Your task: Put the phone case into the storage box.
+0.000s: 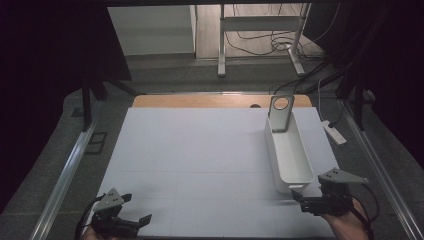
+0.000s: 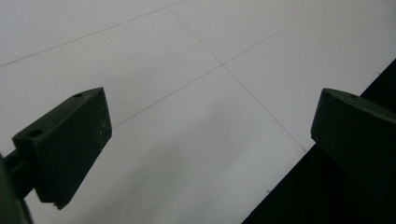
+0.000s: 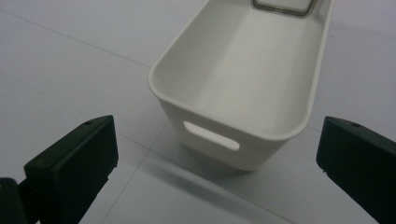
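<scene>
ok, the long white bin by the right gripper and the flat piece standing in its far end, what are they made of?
White bin: looks like moulded plastic, smooth satin finish, rounded corners, a handle slot cut in the near end wall. Flat piece: grey, thin, stiff, with a round hole near the top, leaning upright; could be metal or rigid plastic, too small and dim to tell. Both sit ahead of the open right gripper.

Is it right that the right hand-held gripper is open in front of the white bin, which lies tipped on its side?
Not quite. The white bin stands upright, open side up, as the right gripper view shows. The right hand-held gripper is indeed open in front of it.
</scene>
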